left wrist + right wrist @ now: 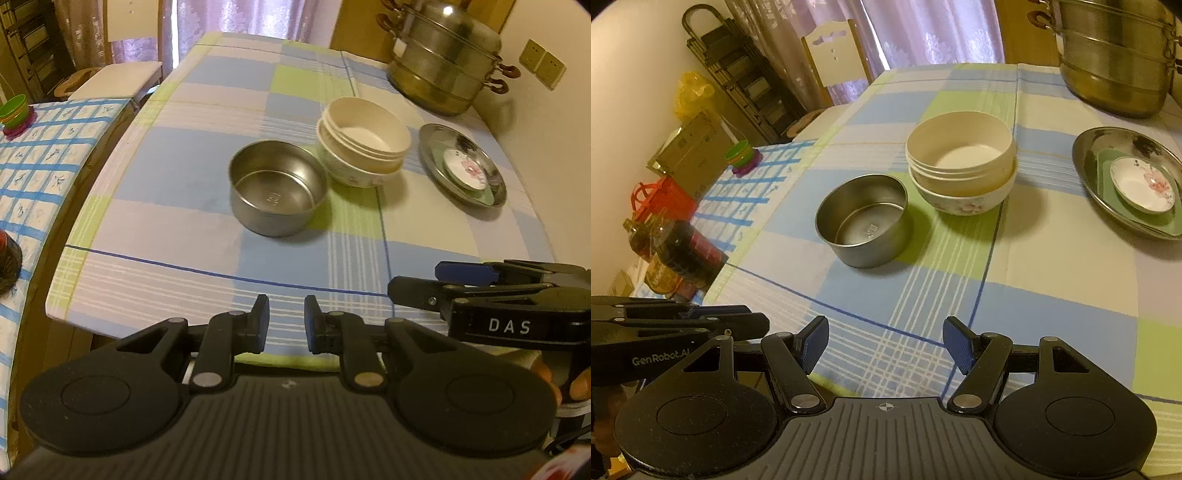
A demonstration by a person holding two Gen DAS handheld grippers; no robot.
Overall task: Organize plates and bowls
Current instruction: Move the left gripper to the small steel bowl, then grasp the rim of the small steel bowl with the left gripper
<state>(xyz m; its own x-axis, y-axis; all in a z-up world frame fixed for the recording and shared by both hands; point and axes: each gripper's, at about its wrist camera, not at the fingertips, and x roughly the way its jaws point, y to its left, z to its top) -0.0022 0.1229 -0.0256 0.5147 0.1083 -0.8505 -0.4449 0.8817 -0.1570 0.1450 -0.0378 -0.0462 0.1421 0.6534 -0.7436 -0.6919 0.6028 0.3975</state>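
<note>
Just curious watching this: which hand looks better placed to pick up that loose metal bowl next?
Probably the right gripper: its fingers are spread wider and the steel bowl lies just ahead. The left gripper is narrower and no nearer.

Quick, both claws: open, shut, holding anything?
Left claw: open, narrow gap, holding nothing.
Right claw: open wide, holding nothing.

A tall steel steamer pot [445,55] stands at the far corner of the checked tablecloth [207,107]. Beside the table, a white chair [836,55], a black wire rack [738,70] and dark bottles [679,254] (contents unclear) sit around.
</note>
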